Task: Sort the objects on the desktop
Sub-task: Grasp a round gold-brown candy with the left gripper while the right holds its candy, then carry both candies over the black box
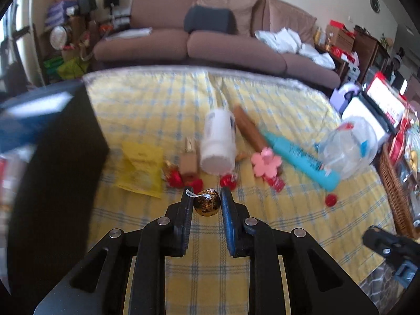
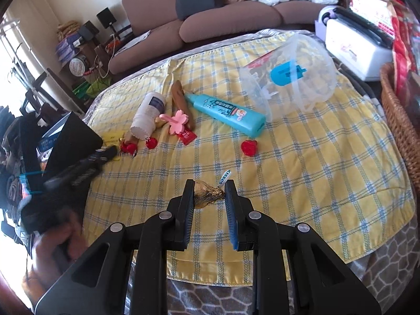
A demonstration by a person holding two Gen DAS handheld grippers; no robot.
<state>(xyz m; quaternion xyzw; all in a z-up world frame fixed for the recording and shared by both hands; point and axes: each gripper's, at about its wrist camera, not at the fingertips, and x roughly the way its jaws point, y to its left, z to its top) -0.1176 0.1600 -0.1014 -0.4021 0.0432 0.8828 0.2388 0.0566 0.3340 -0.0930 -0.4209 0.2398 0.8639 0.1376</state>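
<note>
Both claws are nearly closed, each pinching a gold-foil chocolate: the left gripper [image 1: 204, 194] grips a round gold-foil ball [image 1: 206, 202] between its pads, and the right gripper [image 2: 209, 187] clamps a gold-foil Kisses chocolate [image 2: 207, 193] whose paper flag sticks up past the blue pad. Farthest ahead of either claw a brown sofa [image 1: 199, 39] runs along the wall, with a dark cushion [image 1: 208, 19] and crumpled white cloth [image 1: 288, 39] on it, and cluttered shelves to either end. Under the claws lies a yellow-and-blue checked cloth [image 2: 315, 157], spread over a patterned grey cover. Left of the left claw stands a tall black box [image 1: 57, 173]. To the right of both claws a wicker basket [image 2: 399, 110] sits at the table's edge. Ahead and right of the right claw lies a clear plastic tub [image 2: 291, 76] on its side, and just in front of it a turquoise tube [image 2: 228, 114]. Ahead and left lie a white bottle [image 2: 149, 115], a brown stick-shaped thing [image 2: 181, 97] and a pink flower clip [image 2: 178, 123], close together. Nearer lie red-foil candies [image 2: 249, 147], one apart from the rest, and a yellow packet [image 1: 141, 168] beside the box.
</note>
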